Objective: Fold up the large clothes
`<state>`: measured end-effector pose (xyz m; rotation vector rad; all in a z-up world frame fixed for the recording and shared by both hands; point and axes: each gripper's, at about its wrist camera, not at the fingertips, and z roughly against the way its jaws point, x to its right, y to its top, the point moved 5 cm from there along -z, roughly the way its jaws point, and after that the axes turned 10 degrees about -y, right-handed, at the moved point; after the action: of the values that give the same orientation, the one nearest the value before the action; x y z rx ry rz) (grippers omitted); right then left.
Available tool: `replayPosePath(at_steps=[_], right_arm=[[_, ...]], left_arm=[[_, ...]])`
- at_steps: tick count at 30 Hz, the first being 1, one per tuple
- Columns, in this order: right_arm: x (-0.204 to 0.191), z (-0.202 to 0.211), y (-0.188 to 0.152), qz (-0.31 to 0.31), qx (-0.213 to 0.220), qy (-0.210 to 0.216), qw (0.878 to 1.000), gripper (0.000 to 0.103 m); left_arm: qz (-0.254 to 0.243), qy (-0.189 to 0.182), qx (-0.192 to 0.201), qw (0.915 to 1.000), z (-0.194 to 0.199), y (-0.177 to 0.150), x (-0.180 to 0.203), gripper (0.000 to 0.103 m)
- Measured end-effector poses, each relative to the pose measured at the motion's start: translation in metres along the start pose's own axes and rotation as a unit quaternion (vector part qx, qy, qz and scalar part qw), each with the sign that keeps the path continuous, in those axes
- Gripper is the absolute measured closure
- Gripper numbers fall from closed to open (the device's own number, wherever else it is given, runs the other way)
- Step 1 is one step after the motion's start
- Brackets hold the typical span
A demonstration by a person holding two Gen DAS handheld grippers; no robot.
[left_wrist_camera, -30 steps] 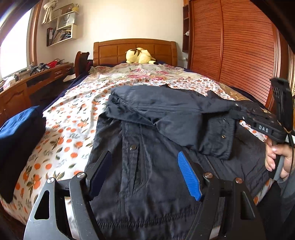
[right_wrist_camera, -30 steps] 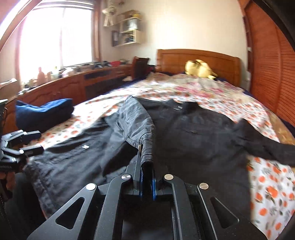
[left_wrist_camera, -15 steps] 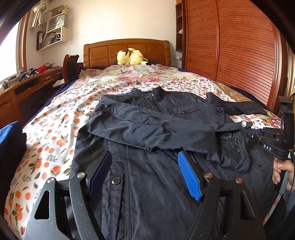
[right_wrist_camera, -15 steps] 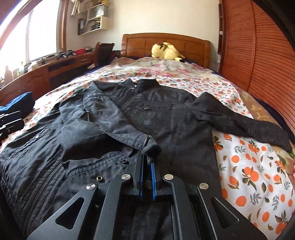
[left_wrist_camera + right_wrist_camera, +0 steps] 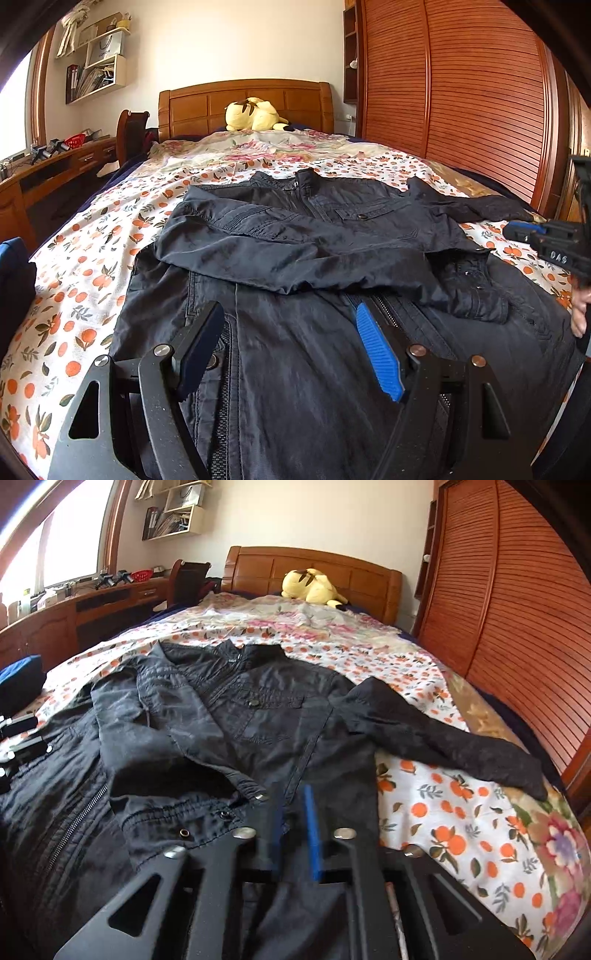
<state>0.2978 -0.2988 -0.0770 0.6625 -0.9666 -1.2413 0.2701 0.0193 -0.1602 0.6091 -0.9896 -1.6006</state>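
Note:
A dark navy jacket (image 5: 314, 236) lies front up on the flowered bedspread (image 5: 96, 266). Its left sleeve (image 5: 332, 266) is folded across the chest, cuff (image 5: 184, 816) lying loose on the body. The other sleeve (image 5: 443, 746) stretches out over the bedspread. My left gripper (image 5: 284, 321) is open and empty, low over the jacket's hem. My right gripper (image 5: 291, 794) has its jaws slightly apart and empty, just behind the cuff; it also shows in the left wrist view (image 5: 546, 240).
A yellow plush toy (image 5: 255, 114) sits at the wooden headboard (image 5: 243, 99). A wooden slatted wardrobe (image 5: 461, 92) runs along the right. A desk (image 5: 74, 609) stands on the left. A folded blue item (image 5: 18, 679) lies at the bed's left edge.
My right gripper carried the sleeve cuff across the jacket, laid it down, opened and let it go. The left gripper stayed open over the hem.

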Motion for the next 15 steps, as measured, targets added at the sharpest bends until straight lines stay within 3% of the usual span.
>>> replayPosePath(at_steps=[2,3,5,9,15], right_arm=[[-0.003,0.007,0.005,-0.012,0.007,0.024,1.000,0.060],[-0.005,0.010,0.007,-0.023,0.011,0.047,0.999,0.057],[-0.014,0.010,0.011,-0.027,0.006,0.082,0.996,0.056],[-0.039,0.005,0.022,0.007,0.001,0.105,0.994,0.056],[-0.082,-0.023,0.021,0.057,-0.041,0.133,0.989,0.056]], left_arm=[[-0.001,-0.002,0.000,1.0000,0.000,-0.002,0.001,0.028],[-0.002,-0.003,0.001,1.0000,0.001,-0.002,0.002,0.028],[0.000,-0.003,0.005,1.0000,0.002,-0.002,0.002,0.028],[0.005,-0.007,0.007,0.9999,0.002,-0.003,0.000,0.028],[0.012,-0.009,0.007,0.9999,0.002,-0.004,-0.002,0.028]])
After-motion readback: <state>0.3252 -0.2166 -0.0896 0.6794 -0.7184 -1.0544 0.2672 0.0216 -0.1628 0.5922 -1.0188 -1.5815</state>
